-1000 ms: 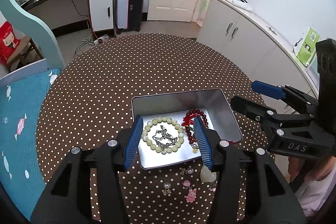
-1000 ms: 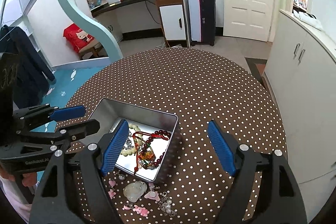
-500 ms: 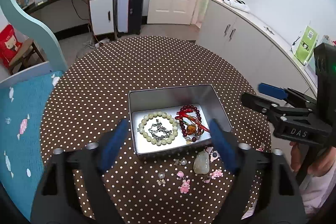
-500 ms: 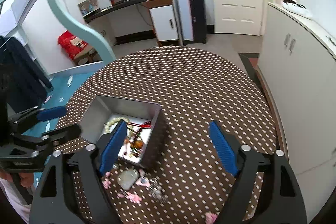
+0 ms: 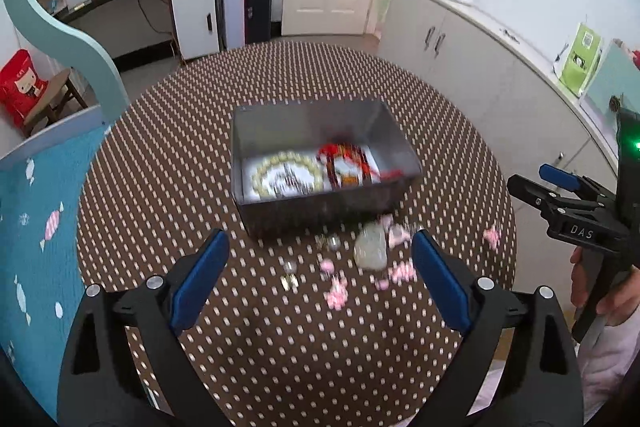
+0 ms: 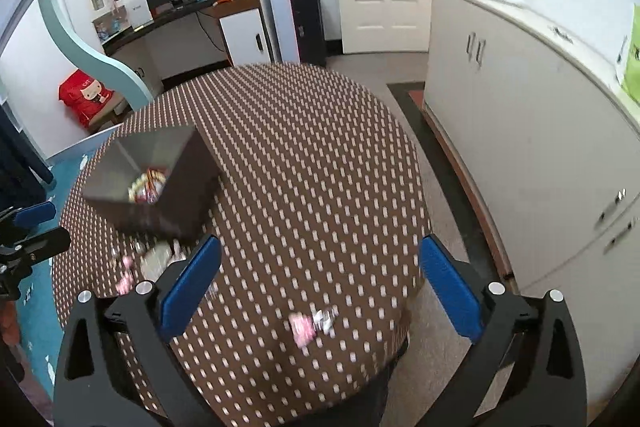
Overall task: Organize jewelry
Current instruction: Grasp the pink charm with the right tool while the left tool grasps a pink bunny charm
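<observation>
Left gripper (image 5: 320,279) spread wide, blue pads holding nothing, hovering over near part of round polka-dot table (image 5: 280,339). Right gripper (image 6: 320,283) also wide apart, nothing between pads, over near right part of table by its rim.

Metal tin (image 5: 320,163) open on top, sitting mid-table, slightly left of centre in right wrist view (image 6: 156,179). Inside: pale green bead bracelet (image 5: 286,173) left, red bead bracelet (image 5: 348,163) right, blurred. Just near of tin's front wall: pale stone pendant (image 5: 371,247), small pink charms (image 5: 336,291), tiny silver bits, all loose on cloth. One pink charm (image 5: 492,235) apart at right, close to table edge. Another pink-and-white piece (image 6: 310,323) near front rim in right wrist view.

Far half of table bare cloth. Right side: white cabinets (image 6: 520,115) beyond a strip of floor. Left: teal rug (image 5: 36,211).
</observation>
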The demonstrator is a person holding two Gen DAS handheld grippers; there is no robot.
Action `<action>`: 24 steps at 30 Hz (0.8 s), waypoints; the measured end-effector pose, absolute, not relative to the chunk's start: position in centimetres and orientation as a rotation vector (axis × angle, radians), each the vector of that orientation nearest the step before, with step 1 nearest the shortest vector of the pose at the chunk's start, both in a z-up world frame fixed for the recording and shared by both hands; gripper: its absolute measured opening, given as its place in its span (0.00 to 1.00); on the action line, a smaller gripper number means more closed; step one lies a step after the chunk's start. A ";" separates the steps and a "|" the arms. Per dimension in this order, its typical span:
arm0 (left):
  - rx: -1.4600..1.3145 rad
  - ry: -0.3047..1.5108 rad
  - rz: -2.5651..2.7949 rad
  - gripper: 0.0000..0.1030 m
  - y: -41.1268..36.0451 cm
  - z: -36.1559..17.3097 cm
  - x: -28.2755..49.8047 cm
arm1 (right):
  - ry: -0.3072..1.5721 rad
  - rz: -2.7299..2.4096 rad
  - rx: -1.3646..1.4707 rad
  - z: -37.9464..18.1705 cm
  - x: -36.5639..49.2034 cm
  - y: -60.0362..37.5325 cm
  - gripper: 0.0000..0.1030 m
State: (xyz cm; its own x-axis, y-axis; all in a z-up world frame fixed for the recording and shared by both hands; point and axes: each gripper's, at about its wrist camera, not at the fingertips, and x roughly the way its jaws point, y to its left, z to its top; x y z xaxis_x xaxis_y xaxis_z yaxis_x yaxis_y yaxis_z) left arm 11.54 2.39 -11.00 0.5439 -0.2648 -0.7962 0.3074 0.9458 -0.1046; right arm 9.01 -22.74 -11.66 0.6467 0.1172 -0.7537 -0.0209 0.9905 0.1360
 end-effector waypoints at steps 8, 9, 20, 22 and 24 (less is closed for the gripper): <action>0.022 0.943 -0.303 0.90 3.1 -13.7 9.8 | 0.825 0.186 0.108 -14.5 5.6 -21.3 0.93; 0.016 0.940 -0.305 0.90 3.2 -14.1 9.5 | 0.815 0.193 0.105 -14.6 5.5 -21.2 0.93; -0.037 0.789 -0.328 0.81 3.4 -15.8 7.0 | 0.726 0.201 0.018 -17.6 4.0 -20.1 0.57; -0.032 0.795 -0.320 0.78 3.1 -16.0 7.2 | 0.712 0.186 -0.025 -17.7 3.9 -19.7 0.50; -0.023 0.809 -0.311 0.70 3.0 -16.6 7.3 | 0.688 0.184 -0.058 -18.0 3.5 -19.6 0.31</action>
State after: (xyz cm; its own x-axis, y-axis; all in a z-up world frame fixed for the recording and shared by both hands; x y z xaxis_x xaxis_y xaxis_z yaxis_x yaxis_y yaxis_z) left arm 7.33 2.95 -16.57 0.6476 -0.2825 -0.7077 0.2651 0.9543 -0.1383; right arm 3.54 -19.60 -17.97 0.7572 0.1500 -0.6357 -0.1880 0.9821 0.0078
